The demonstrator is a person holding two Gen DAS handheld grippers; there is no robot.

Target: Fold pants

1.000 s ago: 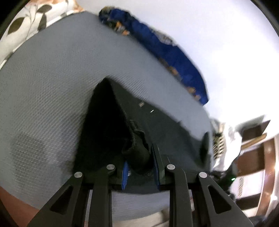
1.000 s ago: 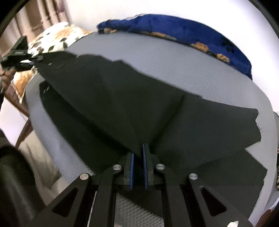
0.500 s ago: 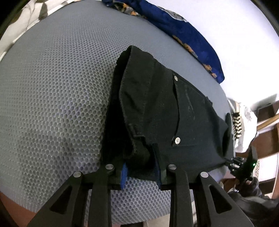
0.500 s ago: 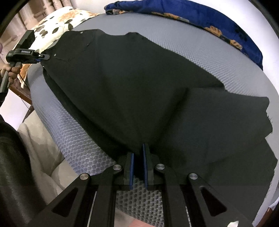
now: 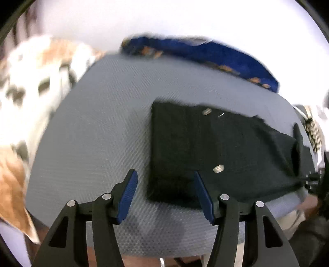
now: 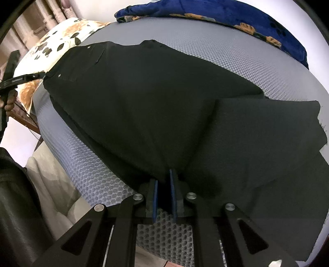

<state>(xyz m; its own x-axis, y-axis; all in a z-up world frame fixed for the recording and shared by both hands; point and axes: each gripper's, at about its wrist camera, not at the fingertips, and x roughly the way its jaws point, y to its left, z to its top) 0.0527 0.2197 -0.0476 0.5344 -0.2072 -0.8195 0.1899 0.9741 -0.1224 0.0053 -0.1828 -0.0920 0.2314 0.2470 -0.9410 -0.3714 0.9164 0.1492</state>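
Black pants (image 6: 156, 106) of heavy woven cloth are spread across a grey surface with a honeycomb mesh texture (image 6: 236, 53), which appears padded; whether it is a mattress or a bench cannot be told. In the right wrist view the waistband end with its small metal rivets lies towards the upper left, one leg is laid over the other, and a leg end with a frayed hem reaches the right edge of the surface. In the left wrist view, which is blurred, the waist end of the pants (image 5: 216, 147) is seen lying flat with a straight left edge and three silver rivets or buttons.

The left gripper (image 5: 165, 180) is seen with its blue-padded fingers (image 5: 128, 193) spread well apart, having just been opening; the corner of the waistband lies below and between them, and no pad presses on it. The right gripper (image 6: 163, 178) is seen with its fingers nearly closed on a pinched fold of the black cloth at the near edge of the surface.

A dark blue plush blanket with orange markings (image 6: 236, 18) is bunched along the far edge, against a plain white wall. A white cushion printed with brown and orange leaves (image 6: 61, 39) lies beyond the left end. A person's hand (image 6: 9, 100) is seen gripping the other handle at far left.
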